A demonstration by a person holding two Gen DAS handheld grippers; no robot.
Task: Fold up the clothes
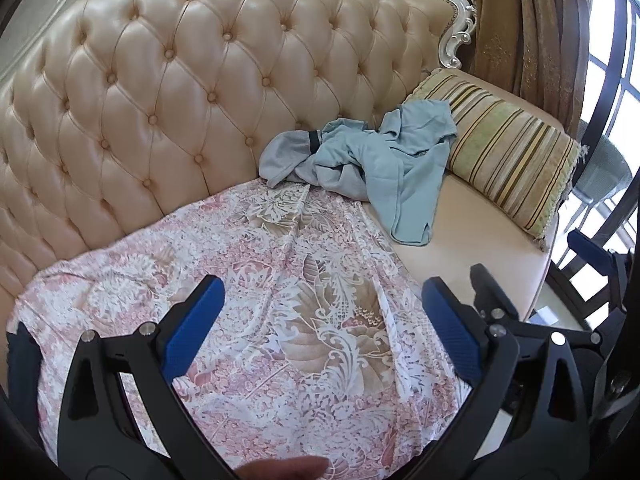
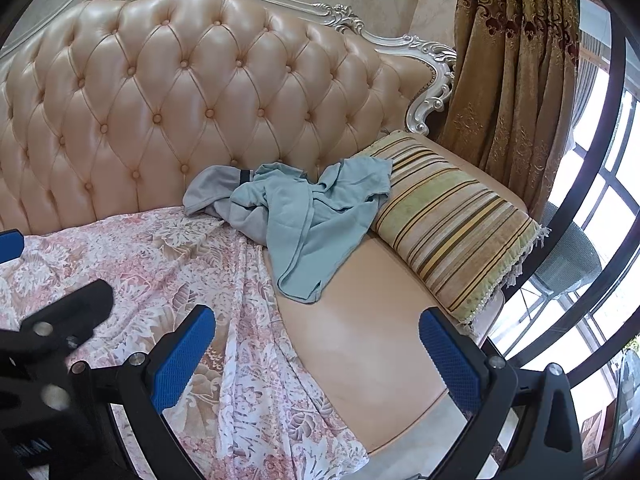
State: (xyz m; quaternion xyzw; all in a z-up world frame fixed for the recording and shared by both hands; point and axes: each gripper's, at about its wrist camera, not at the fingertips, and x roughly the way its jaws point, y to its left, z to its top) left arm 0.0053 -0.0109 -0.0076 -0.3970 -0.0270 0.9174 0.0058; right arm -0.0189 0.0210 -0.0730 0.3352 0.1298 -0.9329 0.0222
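Note:
A crumpled pile of light blue and grey clothes [image 1: 360, 160] lies on the sofa seat against the tufted backrest, partly on a striped cushion; it also shows in the right wrist view [image 2: 304, 220]. My left gripper [image 1: 324, 300] is open and empty, hovering above a pink floral cloth [image 1: 260, 280] spread over the seat, short of the clothes. My right gripper [image 2: 316, 336] is open and empty, above the floral cloth's right edge [image 2: 248, 320] and bare seat, also short of the clothes. Part of the left gripper [image 2: 68, 320] shows at the left of the right wrist view.
The tufted beige leather sofa back [image 1: 180, 80] rises behind. A striped cushion [image 1: 504, 152] lies on the right of the seat, also in the right wrist view [image 2: 452, 236]. A brown curtain [image 2: 512, 80] and a window [image 2: 592, 240] stand to the right. Bare seat [image 2: 372, 328] lies beside the cloth.

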